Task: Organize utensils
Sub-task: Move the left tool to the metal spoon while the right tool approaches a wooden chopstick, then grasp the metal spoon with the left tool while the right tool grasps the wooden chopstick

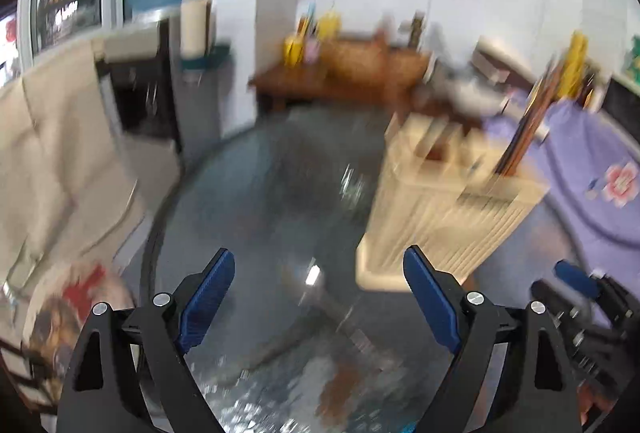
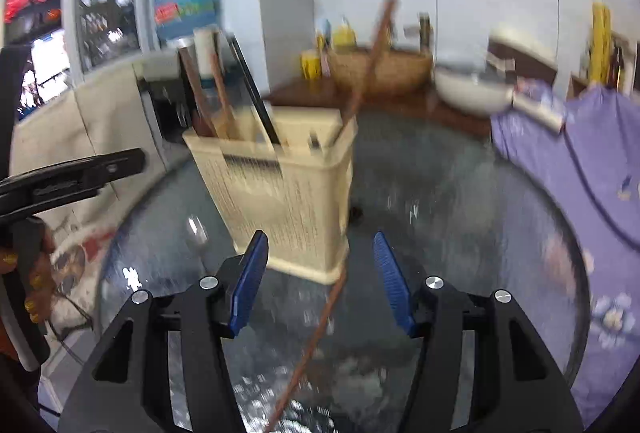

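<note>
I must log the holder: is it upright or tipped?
Upright: the cream utensil holder stands on its base on the glass table, with utensils sticking up from it.

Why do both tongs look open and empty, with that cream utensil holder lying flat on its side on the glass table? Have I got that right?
Nearly. The cream utensil holder is not lying on its side: it stands upright on the glass table, with utensils sticking up out of it, as the right wrist view shows. The rest holds: the left tongs and right tongs are both open and empty.
</note>
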Motion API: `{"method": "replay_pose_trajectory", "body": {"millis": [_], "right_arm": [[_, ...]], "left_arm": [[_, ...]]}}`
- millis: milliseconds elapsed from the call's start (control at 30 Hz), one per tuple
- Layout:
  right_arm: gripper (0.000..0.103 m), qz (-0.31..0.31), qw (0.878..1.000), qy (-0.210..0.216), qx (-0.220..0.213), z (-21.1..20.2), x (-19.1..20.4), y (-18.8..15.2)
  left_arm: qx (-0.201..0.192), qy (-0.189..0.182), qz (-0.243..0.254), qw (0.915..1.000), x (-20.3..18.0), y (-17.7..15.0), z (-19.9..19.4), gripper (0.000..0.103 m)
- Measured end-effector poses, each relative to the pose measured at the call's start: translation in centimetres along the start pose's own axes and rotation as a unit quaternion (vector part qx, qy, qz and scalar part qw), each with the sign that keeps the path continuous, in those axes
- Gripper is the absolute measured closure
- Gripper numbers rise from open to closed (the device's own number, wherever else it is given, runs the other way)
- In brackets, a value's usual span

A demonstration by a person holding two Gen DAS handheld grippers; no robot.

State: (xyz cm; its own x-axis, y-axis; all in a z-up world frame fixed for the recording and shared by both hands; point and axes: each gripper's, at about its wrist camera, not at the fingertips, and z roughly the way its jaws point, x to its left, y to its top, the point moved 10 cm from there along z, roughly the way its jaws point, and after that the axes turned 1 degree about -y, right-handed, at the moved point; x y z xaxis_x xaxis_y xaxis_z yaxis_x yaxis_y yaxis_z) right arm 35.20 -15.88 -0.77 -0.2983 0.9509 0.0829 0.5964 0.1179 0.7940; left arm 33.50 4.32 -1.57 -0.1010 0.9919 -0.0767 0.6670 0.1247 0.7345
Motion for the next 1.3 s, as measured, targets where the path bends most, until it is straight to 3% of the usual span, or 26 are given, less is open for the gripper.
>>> {"method": "replay_pose_trajectory", "body": {"millis": [133,333,467,533,900,1067,1300], "right_arm": [[0.048,0.039,0.996,0.002,0.084,4.1,-0.9,-4.8],[0.056,0.038,0.992,-0.006,0.123,6.6,0.0,-7.6],[0.061,0.034,0.990,-0.018,0.134,7.5,0.4,-8.0],[0.061,0.035,0.990,-0.024,0.135,7.5,0.2,-8.2],[0.061,0.033,0.990,-0.034,0.135,8.0,0.4,-7.8],[0.063,0.029,0.989,-0.039,0.141,8.4,0.3,-7.5],[0.068,0.039,0.988,-0.041,0.141,9.2,-0.8,-6.8]], "left_arm": [[0.052,0.018,-0.004,0.9985,1.5,-4.0,3.2,0.019],[0.077,0.019,0.018,0.9967,0.5,-5.5,4.9,0.020],[0.081,0.029,0.048,0.9952,-0.8,-5.9,5.7,0.021],[0.072,0.053,0.053,0.9946,-0.4,-5.6,6.1,0.021],[0.087,0.087,0.020,0.9922,1.7,-4.1,8.6,0.022],[0.103,0.085,0.009,0.9910,1.5,-3.9,10.0,0.043],[0.108,0.086,0.002,0.9905,1.3,-3.4,11.3,0.049]]}}
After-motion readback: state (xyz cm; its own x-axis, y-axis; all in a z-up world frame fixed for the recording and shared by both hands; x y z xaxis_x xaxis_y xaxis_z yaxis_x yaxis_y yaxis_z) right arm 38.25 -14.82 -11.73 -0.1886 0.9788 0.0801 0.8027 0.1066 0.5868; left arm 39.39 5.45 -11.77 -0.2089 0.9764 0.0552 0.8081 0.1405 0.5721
